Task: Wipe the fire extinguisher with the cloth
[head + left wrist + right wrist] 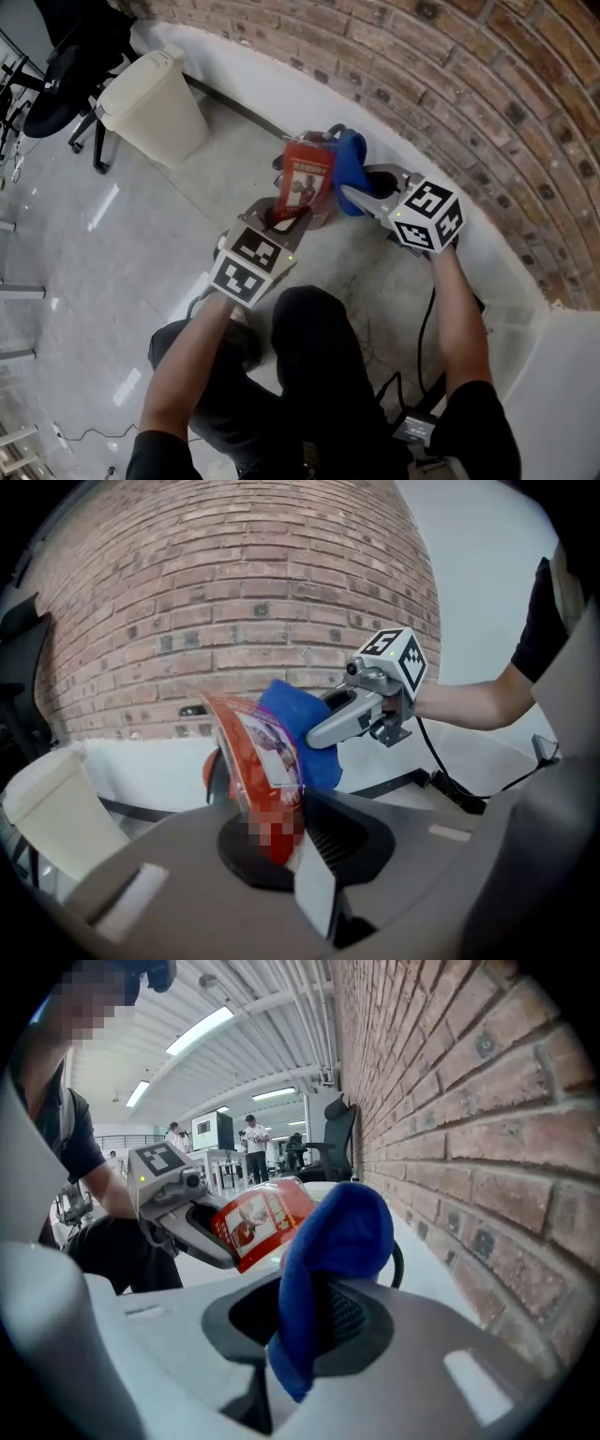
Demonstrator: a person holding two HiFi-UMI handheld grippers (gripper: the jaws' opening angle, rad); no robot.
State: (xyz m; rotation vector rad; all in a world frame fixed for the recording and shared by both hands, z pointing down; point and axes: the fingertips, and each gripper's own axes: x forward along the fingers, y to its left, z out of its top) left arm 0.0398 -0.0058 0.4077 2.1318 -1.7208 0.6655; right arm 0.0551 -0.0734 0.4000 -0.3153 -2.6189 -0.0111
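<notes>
Firmly we clamped the red cylindrical fire extinguisher (307, 176) in our left gripper (285, 221), steadying it for the soft blue cloth (352, 156) pinched in our right gripper (354, 197).

Fire extinguisher (307, 178): red and glossy, with a white pictured label on the face turned up. It is tilted, and its near end is clamped between the jaws of the left gripper (286, 217). A black hose loops behind it.

Cloth (350, 169): blue and soft, folded into a thick wad. It is pinched in the right gripper (361, 197), with a loose end hanging below the jaws. It rests against the extinguisher's right side, towards the brick wall (487, 103).
</notes>
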